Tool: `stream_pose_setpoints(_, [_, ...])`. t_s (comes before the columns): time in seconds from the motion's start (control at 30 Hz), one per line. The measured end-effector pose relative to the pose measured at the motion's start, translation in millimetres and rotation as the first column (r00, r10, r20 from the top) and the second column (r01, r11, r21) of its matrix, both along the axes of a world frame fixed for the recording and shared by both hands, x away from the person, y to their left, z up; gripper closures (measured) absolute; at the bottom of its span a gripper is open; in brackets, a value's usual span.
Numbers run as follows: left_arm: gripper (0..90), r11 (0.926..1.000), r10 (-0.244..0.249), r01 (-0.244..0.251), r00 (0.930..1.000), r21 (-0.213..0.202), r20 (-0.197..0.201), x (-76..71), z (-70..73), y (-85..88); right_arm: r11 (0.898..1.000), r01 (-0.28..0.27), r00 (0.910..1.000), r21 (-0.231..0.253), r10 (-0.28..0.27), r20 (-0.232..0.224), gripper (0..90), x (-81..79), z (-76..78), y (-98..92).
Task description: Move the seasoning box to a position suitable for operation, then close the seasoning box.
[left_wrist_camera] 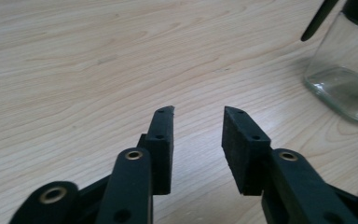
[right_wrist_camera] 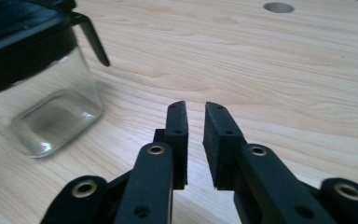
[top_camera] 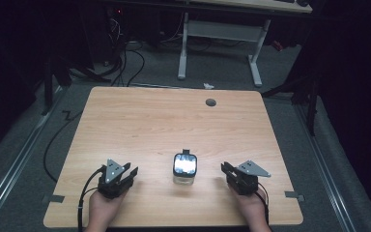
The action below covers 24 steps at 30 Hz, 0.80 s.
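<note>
A square clear glass jar [top_camera: 184,169] with a black lid and a small black lever stands near the front middle of the wooden table [top_camera: 149,121]. My left gripper [top_camera: 131,172] rests to its left, apart from it, jaws open with bare wood between them [left_wrist_camera: 198,112]; the jar [left_wrist_camera: 345,79] sits at that view's upper right. My right gripper [top_camera: 226,168] lies on the jar's other side, also apart. Its jaws [right_wrist_camera: 196,106] stand a narrow gap apart with nothing between them, and the jar [right_wrist_camera: 42,93] is at the upper left.
A round grey cable hole [top_camera: 210,102] sits near the table's far edge. Grey tape tabs [top_camera: 53,198] mark the front corners. Beyond the table stand a white desk frame [top_camera: 222,43] and floor cables [top_camera: 125,63]. Dark room around.
</note>
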State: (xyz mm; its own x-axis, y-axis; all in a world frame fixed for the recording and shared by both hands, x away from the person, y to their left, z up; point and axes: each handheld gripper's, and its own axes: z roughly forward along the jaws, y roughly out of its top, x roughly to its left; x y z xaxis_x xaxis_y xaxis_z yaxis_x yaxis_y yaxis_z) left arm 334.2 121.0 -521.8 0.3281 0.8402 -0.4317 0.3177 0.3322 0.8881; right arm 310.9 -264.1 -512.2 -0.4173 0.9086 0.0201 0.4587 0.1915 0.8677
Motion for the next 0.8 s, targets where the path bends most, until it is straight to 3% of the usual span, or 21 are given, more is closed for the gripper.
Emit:
stream_pose_setpoints(0.17, [58.0,0.9994,0.033,-0.033,0.9995,-0.009,-0.003,6.7,2.3,11.8,0.999,0.051,0.9986,-0.015,-0.052,-0.007,70.4,-2.6,-1.0,-18.5])
stream_pose_setpoints(0.27, [57.2,0.9988,0.049,-0.049,0.9988,0.007,-0.004,8.7,2.7,19.5,0.997,0.073,0.9973,-0.011,-0.073,-0.009,67.2,-5.2,-1.8,-27.1])
stream_pose_setpoints(0.3, [55.9,0.9984,0.057,-0.057,0.9984,0.005,-0.004,9.2,2.7,21.6,0.996,0.093,0.9956,-0.004,-0.093,-0.005,62.0,-8.5,-2.7,-35.2])
stream_pose_setpoints(0.5, [53.7,0.9961,0.088,-0.088,0.9961,-0.001,-0.002,13.0,4.5,31.4,0.988,0.155,0.9879,0.001,-0.155,0.004,50.4,-17.9,-7.8,-57.5])
stream_pose_setpoints(0.6, [53.1,0.9957,0.091,-0.091,0.9959,0.021,-0.001,13.7,2.3,33.0,0.986,0.168,0.9858,0.004,-0.168,-0.003,47.4,-20.0,-8.4,-62.4])
stream_pose_setpoints(0.8, [52.6,0.9959,0.090,-0.090,0.9958,0.006,-0.011,15.0,0.2,36.2,0.979,0.202,0.9794,0.008,-0.202,-0.004,43.5,-20.8,-8.0,-69.4])
